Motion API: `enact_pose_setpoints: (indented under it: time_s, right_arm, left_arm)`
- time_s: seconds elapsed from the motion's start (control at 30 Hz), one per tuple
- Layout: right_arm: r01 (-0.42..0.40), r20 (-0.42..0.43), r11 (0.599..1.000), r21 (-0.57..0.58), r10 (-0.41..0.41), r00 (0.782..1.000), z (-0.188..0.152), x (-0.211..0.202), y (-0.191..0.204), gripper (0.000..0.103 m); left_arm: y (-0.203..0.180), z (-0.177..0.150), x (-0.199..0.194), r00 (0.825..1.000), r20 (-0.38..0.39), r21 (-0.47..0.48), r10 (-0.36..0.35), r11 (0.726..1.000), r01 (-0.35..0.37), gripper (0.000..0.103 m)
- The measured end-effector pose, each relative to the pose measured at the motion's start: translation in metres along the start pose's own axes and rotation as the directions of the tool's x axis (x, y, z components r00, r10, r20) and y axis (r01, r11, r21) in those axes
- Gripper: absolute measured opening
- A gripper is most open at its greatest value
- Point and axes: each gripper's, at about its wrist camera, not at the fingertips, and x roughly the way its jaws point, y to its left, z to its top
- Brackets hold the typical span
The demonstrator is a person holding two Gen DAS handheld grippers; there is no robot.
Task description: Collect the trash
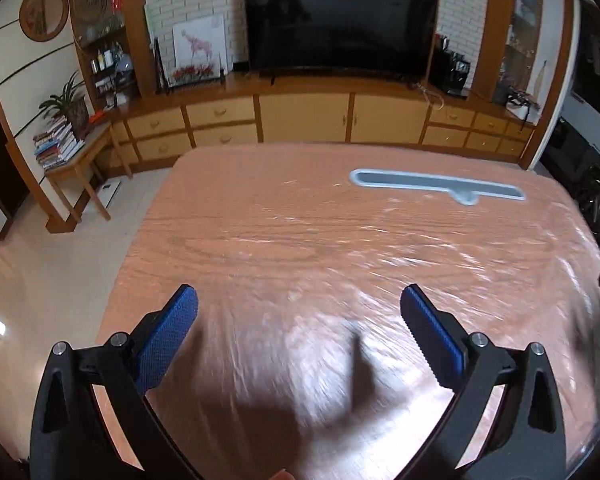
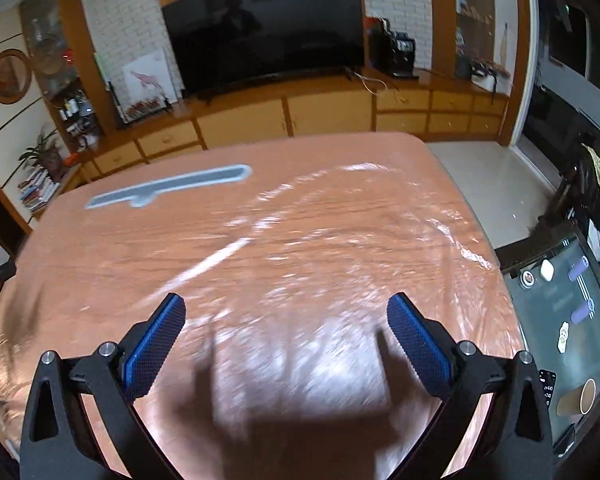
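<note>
Left wrist view is showing the left gripper (image 1: 299,300) hanging with jaws spread wide and empty above the plastic-covered wooden table (image 1: 260,240). Right gripper (image 2: 286,310) is likewise gaping, holding nothing. No trash is showing on the tabletop; only a grey slotted strip (image 1: 436,184) is lying at the far side. A paper cup (image 2: 580,400) is sitting on the glass side table (image 2: 556,300): probably light, crushable; pinching gently at the rim wall looks best.
</note>
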Motion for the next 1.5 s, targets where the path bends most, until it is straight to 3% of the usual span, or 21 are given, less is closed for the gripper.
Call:
enact_pose_setpoints:
  time_s: [0.27,0.6,0.67,1.5]
  right_arm:
    - [0.074,-0.036,0.995,0.061,-0.072,0.997,0.009,0.033,-0.037,0.099]
    - [0.124,-0.064,0.991,0.055,-0.120,0.991,0.018,0.041,-0.051,0.099]
    - [0.184,-0.087,0.983,-0.003,-0.184,0.979,0.019,0.047,-0.041,0.099]
    - [0.172,-0.086,0.985,-0.006,-0.172,0.981,0.019,0.047,-0.041,0.099]
  left_arm:
    - [0.017,0.006,0.056,0.996,-0.088,-0.025,0.001,1.000,-0.003,0.101]
    - [0.023,0.017,0.071,0.996,-0.093,-0.032,0.008,0.999,-0.011,0.101]
    - [0.023,0.019,0.072,0.995,-0.095,-0.032,0.006,0.999,-0.009,0.102]
    - [0.023,0.020,0.072,0.995,-0.095,-0.032,0.006,0.999,-0.009,0.102]
